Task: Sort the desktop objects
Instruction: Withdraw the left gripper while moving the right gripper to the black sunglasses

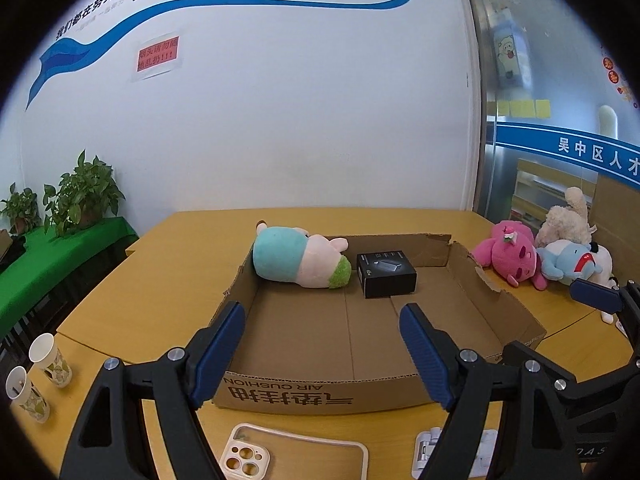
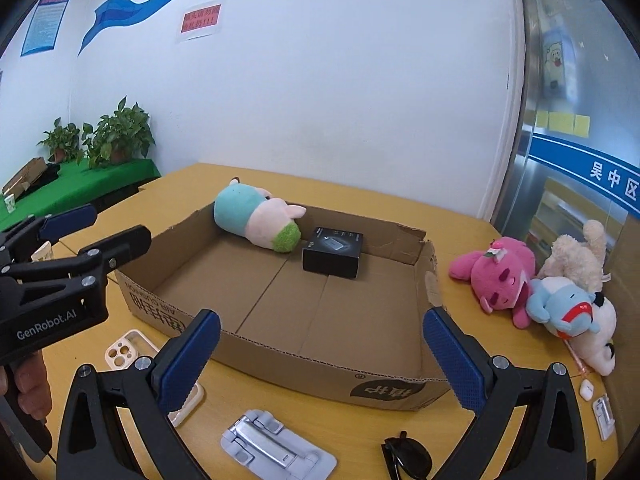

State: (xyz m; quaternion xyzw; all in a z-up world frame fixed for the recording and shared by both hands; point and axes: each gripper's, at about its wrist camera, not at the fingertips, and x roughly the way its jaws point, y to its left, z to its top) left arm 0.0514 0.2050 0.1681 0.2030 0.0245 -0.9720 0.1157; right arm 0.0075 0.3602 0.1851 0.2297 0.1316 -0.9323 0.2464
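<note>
A shallow cardboard box (image 1: 472,304) (image 2: 428,276) lies on the yellow table. In it lie a teal-and-pink plush (image 1: 298,258) (image 2: 256,220) and a black carton (image 1: 386,274) (image 2: 333,252). My left gripper (image 1: 322,334) is open and empty over the box's near wall; it also shows in the right wrist view (image 2: 106,224). My right gripper (image 2: 320,340) is open and empty above the box's near right side. A clear phone case (image 1: 296,458) (image 2: 128,350) and a grey folding stand (image 2: 276,446) lie in front of the box.
Pink (image 1: 510,258) (image 2: 496,276), blue (image 2: 560,304) and cream (image 2: 576,258) plush toys lie right of the box. Black sunglasses (image 2: 408,458), a white earbud case (image 2: 587,389) and a small silver item (image 2: 604,414) lie near the front right. Two paper cups (image 1: 40,372) stand left.
</note>
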